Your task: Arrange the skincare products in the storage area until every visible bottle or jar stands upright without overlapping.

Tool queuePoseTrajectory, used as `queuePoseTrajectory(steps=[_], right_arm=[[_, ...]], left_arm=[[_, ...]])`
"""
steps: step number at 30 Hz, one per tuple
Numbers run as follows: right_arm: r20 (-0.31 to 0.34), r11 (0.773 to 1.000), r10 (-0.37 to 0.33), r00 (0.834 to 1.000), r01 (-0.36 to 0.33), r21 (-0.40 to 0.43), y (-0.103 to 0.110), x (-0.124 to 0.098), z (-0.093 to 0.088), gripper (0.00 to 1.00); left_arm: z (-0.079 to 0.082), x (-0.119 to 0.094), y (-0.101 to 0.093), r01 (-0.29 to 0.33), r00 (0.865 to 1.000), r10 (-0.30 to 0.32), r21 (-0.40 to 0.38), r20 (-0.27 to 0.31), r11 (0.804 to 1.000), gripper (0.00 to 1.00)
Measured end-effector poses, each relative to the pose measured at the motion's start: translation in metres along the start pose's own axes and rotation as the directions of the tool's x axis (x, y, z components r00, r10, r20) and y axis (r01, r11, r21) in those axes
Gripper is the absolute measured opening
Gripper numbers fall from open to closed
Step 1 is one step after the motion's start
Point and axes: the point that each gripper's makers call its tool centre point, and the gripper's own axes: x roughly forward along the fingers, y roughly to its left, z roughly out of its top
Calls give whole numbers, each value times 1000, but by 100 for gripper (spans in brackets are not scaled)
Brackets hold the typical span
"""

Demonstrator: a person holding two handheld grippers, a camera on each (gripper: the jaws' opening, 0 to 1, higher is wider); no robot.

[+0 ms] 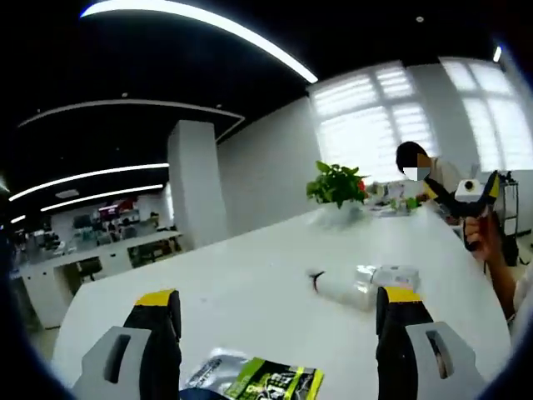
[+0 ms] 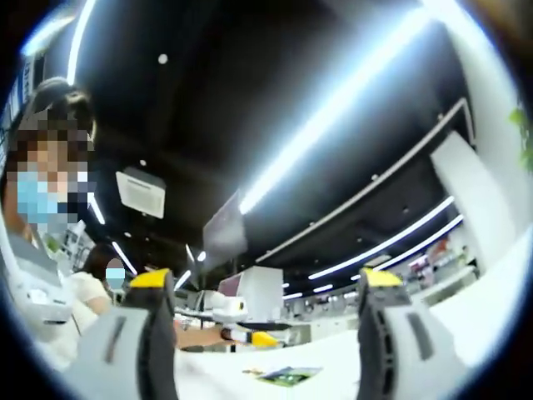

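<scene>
A clear bottle [image 1: 360, 283] lies on its side on the white table [image 1: 250, 283], with a dark pump end pointing left. It rests just beyond my left gripper [image 1: 279, 298], close to the right jaw; that gripper is open and holds nothing. A green and silver sachet [image 1: 260, 379] lies flat between the jaws, near the bottom edge. A hand holds my right gripper [image 1: 470, 196] up above the table's right side. In its own view, the right gripper [image 2: 265, 279] is open and empty, tilted up at the ceiling. The green sachet [image 2: 287, 377] appears small on the table below.
A potted green plant [image 1: 337, 185] stands at the table's far end, with small items beside it and a person seated behind. A white pillar [image 1: 196, 192] and office desks lie to the left. Another person [image 2: 50, 250] stands at the left of the right gripper view.
</scene>
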Motion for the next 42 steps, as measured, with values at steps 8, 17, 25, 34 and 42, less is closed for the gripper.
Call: queuePoseTrajectory(steps=[8,17,25,34,42], right_arm=[[2,1000,-11,1000,11,8,-3,-1,0,90],[8,999,-28,1000,28,18,-9,-3,0,90],[-3,999,-32,999,32,32,-9,-2,-5,90],[-2,999,-29,1000,29,42,-8,-3,-7,90],[1,998,-39,999,39,47,-11,-3,-6,90]], left_arm=[[-36,18,15,-41,994,50,91,-95,995,100],[-72,22,37,-37,989,27,-66,-143,997,100],[-99,23,37,-19,979,-10,-141,-204,990,100],[-112,25,38,-25,973,-19,-185,-229,983,99],[-132,28,32,-5,956,-41,-155,-291,988,96]])
